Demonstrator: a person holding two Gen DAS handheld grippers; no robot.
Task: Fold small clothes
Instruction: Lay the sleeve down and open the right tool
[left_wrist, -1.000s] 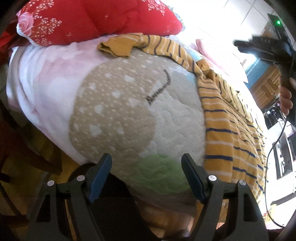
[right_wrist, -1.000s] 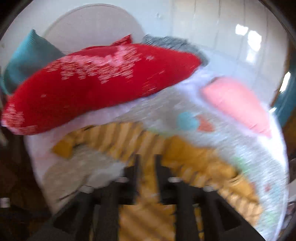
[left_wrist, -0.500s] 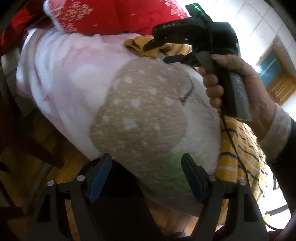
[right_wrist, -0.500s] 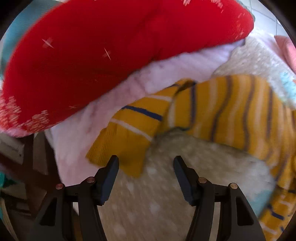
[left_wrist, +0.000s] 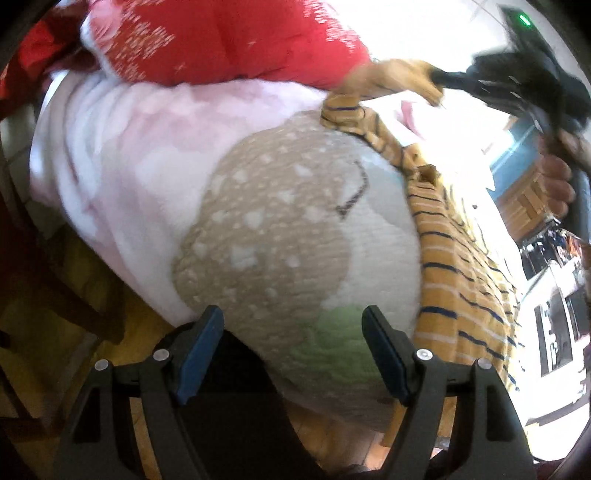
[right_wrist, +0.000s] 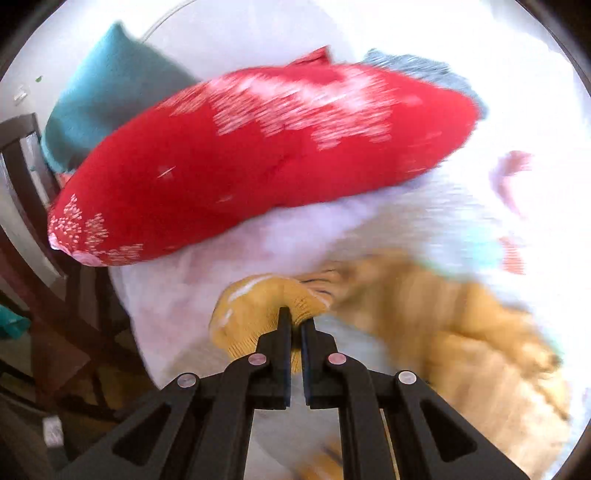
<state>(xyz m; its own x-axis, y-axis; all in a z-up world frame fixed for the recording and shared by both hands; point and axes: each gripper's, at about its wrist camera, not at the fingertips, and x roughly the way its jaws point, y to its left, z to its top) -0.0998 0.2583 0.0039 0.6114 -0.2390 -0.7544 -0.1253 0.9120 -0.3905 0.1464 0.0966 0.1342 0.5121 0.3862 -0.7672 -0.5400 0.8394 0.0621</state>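
1. Nearest the left wrist camera, the left claw (left_wrist: 293, 350) stands wide with nothing between its blue pads, poised over the near edge of the quilted bed cover (left_wrist: 266, 236); it looks the same as a second ago.
2. Just beyond, the striped yellow garment (left_wrist: 458, 266) lies along the bed's right side, its body flat on the cover.
3. Farther up, the right claw (right_wrist: 295, 325) has just been closing and now pinches the garment's yellow cuff (right_wrist: 258, 310), cloth bunched between the pads. Half a second ago its jaws stood apart above that sleeve end as it lay on the cover.
4. From the left view, the sleeve (left_wrist: 369, 125) is stretched toward the right claw, lifted off the cover near the red pillow (right_wrist: 258, 155).
5. Judging from this, the fold has begun: the sleeve is secured and probably ready to be drawn across the garment's body, while the left claw has yet to take any part.
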